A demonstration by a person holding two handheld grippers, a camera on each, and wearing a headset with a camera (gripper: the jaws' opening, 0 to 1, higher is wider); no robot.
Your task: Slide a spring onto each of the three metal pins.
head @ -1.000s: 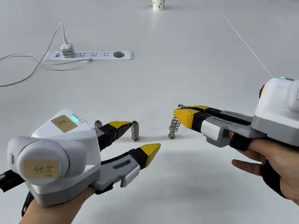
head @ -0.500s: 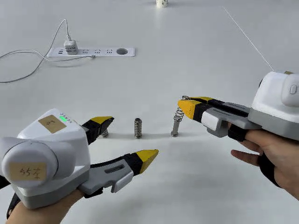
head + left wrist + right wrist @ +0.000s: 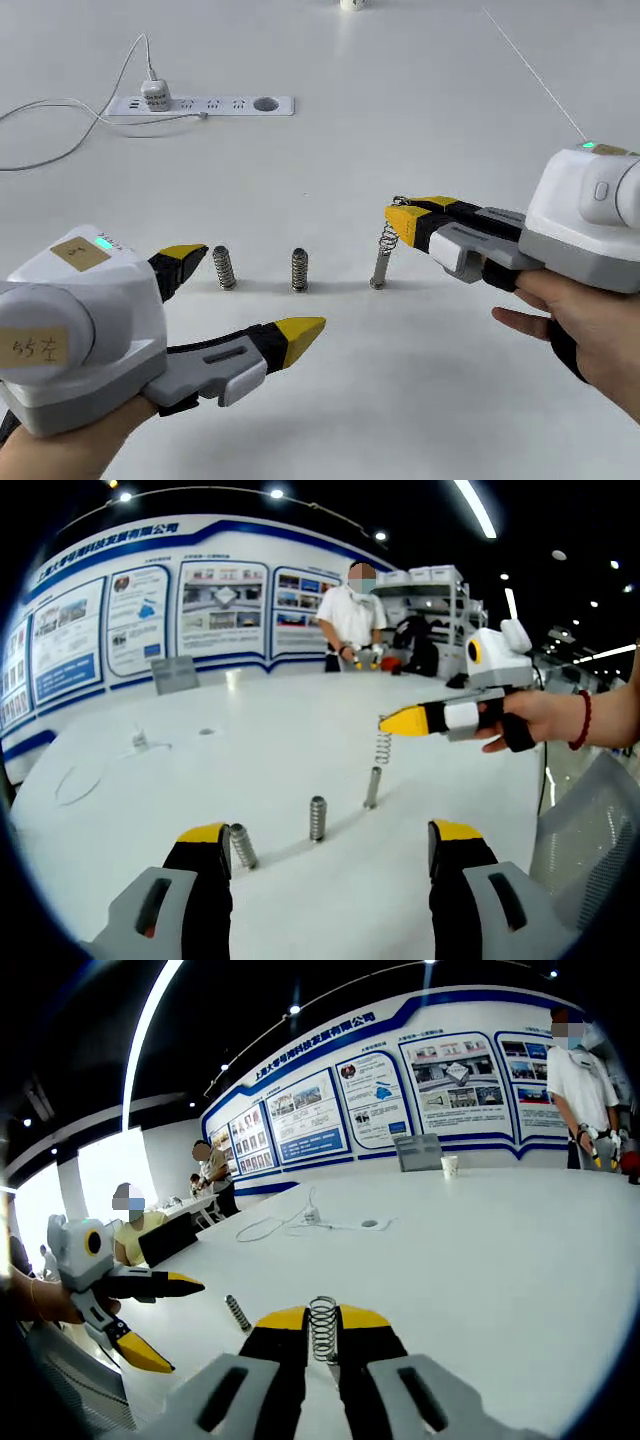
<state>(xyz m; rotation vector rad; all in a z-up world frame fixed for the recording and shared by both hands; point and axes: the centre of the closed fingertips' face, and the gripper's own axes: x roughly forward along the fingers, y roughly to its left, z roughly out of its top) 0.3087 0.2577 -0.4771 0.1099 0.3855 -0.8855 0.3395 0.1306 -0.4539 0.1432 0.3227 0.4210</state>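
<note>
While the left gripper (image 3: 255,288) is held spread, a spring (image 3: 387,239) is clamped by the right gripper (image 3: 397,211), seemingly atop a pin (image 3: 379,271)

Shiny metal spring (image 3: 387,240) and pin (image 3: 379,272), smooth white tabletop (image 3: 420,120) (power strip (image 3: 205,104) of white plastic)

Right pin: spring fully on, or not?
Not seated. The spring is only up at the top of the right pin, tilted, with the shaft below bare. The right tool is shut on it.
</note>
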